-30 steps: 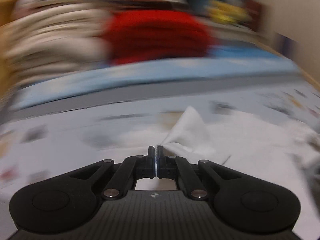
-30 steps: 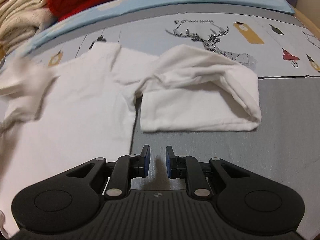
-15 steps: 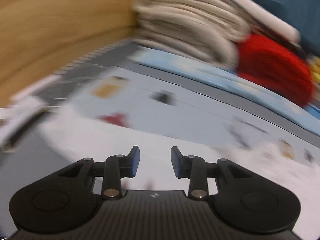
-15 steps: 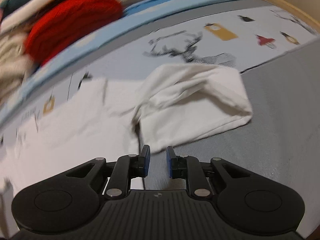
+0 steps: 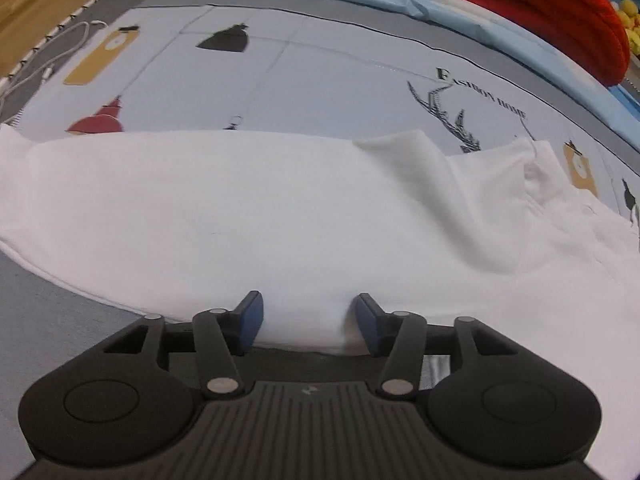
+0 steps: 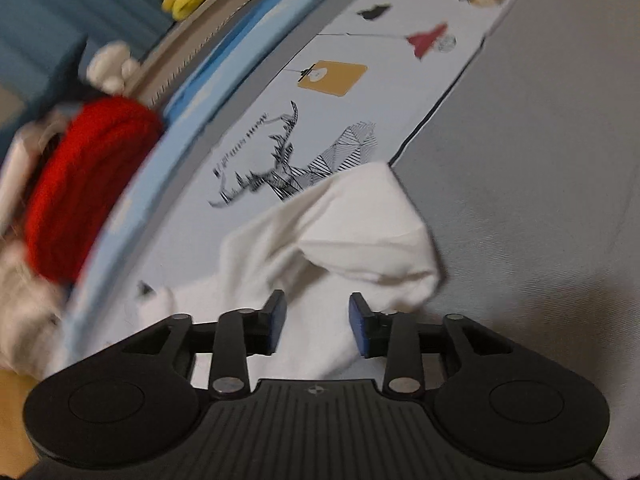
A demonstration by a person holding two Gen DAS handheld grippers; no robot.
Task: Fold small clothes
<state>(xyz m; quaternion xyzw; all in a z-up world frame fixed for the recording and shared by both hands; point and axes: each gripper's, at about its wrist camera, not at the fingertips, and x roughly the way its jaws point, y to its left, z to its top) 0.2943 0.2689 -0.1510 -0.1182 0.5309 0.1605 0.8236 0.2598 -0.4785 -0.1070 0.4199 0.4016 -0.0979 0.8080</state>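
White garment (image 5: 280,216), limp and light, flat on the bed (image 5: 320,80); left tool (image 5: 306,318) and right tool (image 6: 316,322), jaws just opening, straddle its hems ungripped; pinch there.

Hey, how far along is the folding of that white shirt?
Early. The white shirt lies spread on the printed sheet, one sleeve flopped over. The left tool and right tool, jaws just opening, straddle cloth without gripping. Folding proper remains.

— How do the grippers stand?
— The left gripper (image 5: 306,322) has just been opening, jaws well apart.
— And the other?
— The right gripper (image 6: 318,324), rolled sideways, has just been opening too.
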